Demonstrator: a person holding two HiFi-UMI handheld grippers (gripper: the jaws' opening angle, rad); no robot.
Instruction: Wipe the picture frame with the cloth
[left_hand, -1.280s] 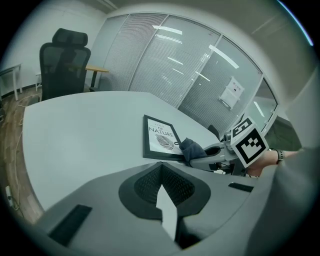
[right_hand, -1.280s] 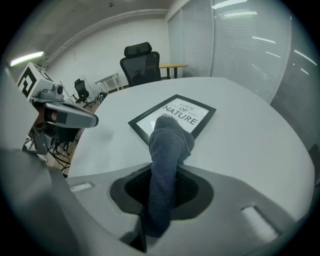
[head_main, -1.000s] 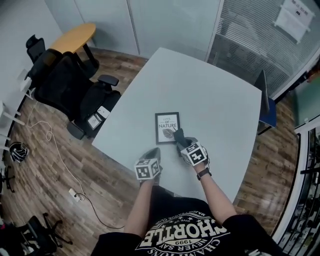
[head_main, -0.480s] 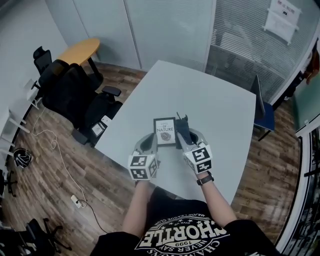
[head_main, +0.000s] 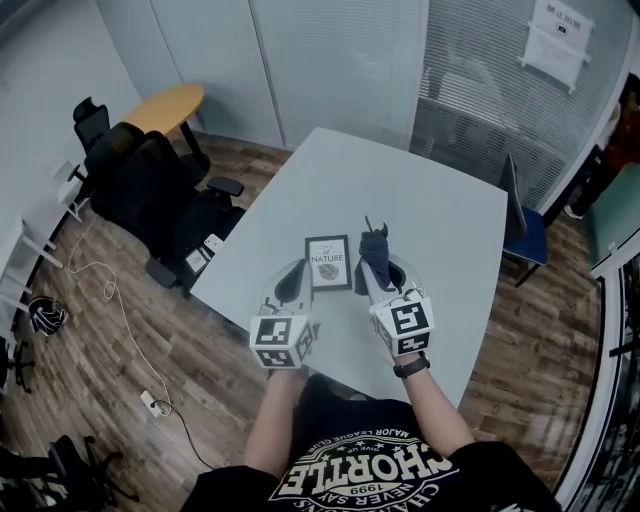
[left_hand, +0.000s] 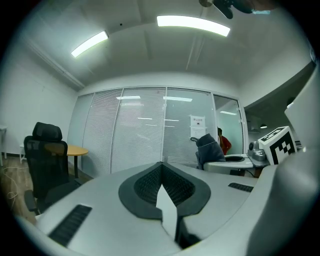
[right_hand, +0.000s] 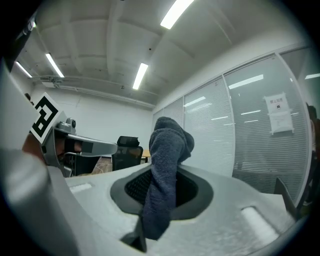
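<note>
picture frame (head_main: 328, 262): probably "NATURE" | shirt (head_main: 365, 470): "MAJOR LEAGUE CLUB"

The cloth (right_hand: 167, 165) is plain dark slate blue against the pale grey shell and black ribbed pads of the right gripper (right_hand: 160, 187). The left gripper (left_hand: 161, 172) shows the same grey and black, and each carries a white cube (head_main: 402, 322) with black square markers. The picture frame (head_main: 327, 262), toward the near-left corner of the pale grey-white tabletop (head_main: 440, 220), is black round a white sheet with dark lettering and a grey leaf, while the floor (head_main: 120, 380) is brown wood planking and the chairs (head_main: 140, 170) are black.
</note>
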